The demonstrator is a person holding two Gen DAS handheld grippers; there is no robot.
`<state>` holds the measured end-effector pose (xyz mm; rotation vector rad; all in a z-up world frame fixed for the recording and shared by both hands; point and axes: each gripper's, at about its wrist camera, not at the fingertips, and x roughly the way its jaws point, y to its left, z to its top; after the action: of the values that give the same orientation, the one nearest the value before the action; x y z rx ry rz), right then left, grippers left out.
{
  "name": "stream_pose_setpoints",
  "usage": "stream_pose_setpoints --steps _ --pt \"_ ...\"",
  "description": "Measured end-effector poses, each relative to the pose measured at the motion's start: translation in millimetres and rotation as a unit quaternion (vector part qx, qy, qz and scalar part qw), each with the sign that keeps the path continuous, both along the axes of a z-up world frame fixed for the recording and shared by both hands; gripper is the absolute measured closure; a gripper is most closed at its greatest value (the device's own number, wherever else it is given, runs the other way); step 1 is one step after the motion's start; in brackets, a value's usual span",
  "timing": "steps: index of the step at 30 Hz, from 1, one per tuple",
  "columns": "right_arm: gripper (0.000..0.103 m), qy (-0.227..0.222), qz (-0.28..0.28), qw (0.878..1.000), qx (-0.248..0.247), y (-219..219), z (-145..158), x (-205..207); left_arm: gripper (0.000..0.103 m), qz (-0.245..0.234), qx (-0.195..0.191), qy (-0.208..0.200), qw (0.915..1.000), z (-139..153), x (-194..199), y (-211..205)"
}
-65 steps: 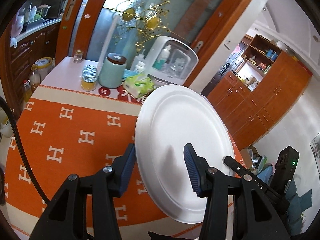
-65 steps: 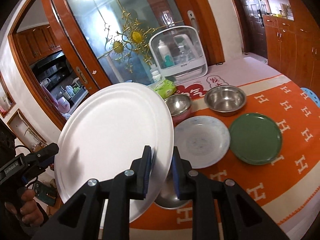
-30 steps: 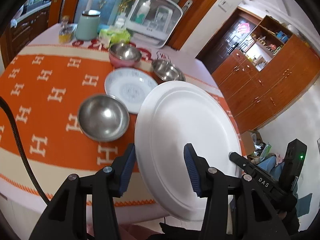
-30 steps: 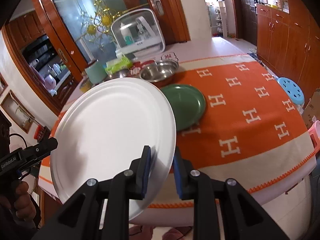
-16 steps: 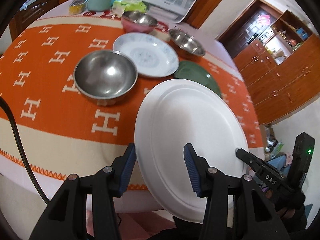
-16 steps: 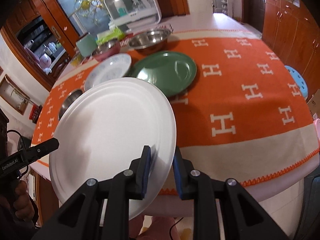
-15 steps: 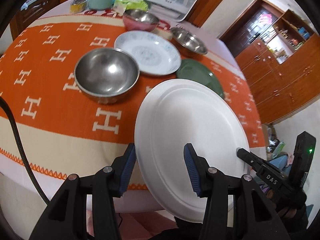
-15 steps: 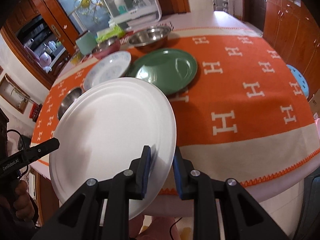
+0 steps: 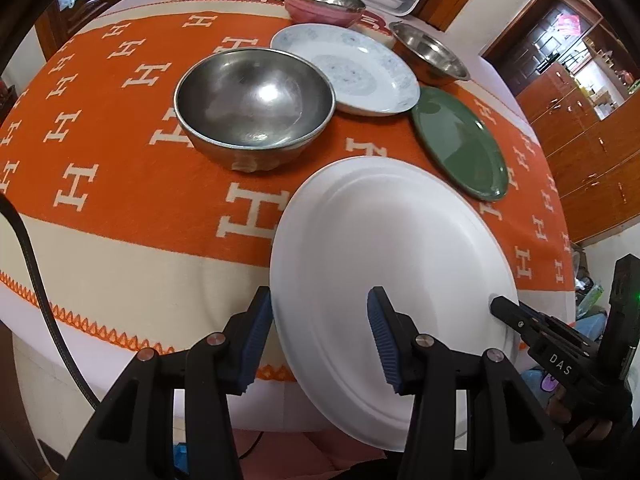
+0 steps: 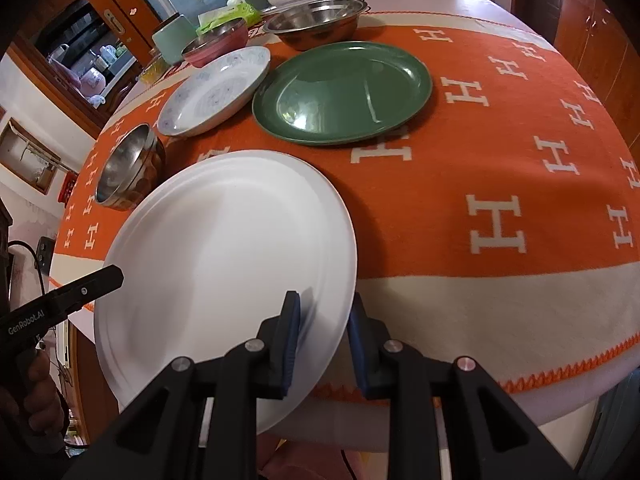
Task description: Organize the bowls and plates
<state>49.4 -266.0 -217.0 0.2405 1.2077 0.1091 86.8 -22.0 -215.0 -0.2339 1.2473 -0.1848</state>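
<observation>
**Sam:** Claws first, please. What are they doing?

**Me:** My right claw (image 10: 324, 312) is pinching the rim of the big round white plate (image 10: 224, 240). My left claw (image 9: 320, 320) has the other side of the rim between its pads. I cannot tell if it is squeezing or only sitting there.

**Sam:** Where is the plate?

**Me:** Up in the air and tipped, over the near edge of the desk (image 10: 560, 396). It is near the deep shiny steel bowl (image 9: 256, 96) and the flat round green plate (image 10: 344, 88), but touches neither.

**Sam:** How do I put it down well?

**Me:** I think you should make it flat first, with both claws at the same height. Go down slowly onto the bare patch in front of the steel bowl. Keep all of it on the desk, not poking over the edge. Let go only when it lies still.

**Sam:** What is the desk like?

**Me:** It is round, with a soft orange cloth with white H letters (image 10: 500, 152). Farther back sit a white plate with pale blue flowers (image 9: 348, 64), a shallow steel bowl (image 9: 430, 56) and a pink bowl (image 9: 324, 4). Brown wooden cupboards (image 9: 592, 140) stand by the wall.
</observation>
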Motion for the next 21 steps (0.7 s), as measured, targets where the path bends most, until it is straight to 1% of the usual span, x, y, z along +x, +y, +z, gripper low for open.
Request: stream_pose_setpoints --steps 8,11,15,17,21 --pt "0.077 -0.003 -0.005 1.000 -0.010 3 -8 4 0.056 -0.013 0.033 0.010 0.9993 -10 9 -8" --pt "0.077 -0.009 -0.002 1.000 -0.026 6 -9 4 0.056 -0.016 0.046 0.018 0.9987 -15 12 -13" --pt "0.076 -0.010 0.002 0.999 -0.034 9 -8 3 0.056 -0.020 0.057 0.018 0.9980 -17 13 -16" --pt "0.069 -0.011 0.005 0.999 -0.042 10 -7 1 0.056 -0.020 0.063 0.015 0.9977 -16 13 -16" --pt "0.062 -0.026 0.007 0.999 -0.046 11 -1 -4 0.055 -0.026 0.076 0.008 0.9967 -11 12 -15"
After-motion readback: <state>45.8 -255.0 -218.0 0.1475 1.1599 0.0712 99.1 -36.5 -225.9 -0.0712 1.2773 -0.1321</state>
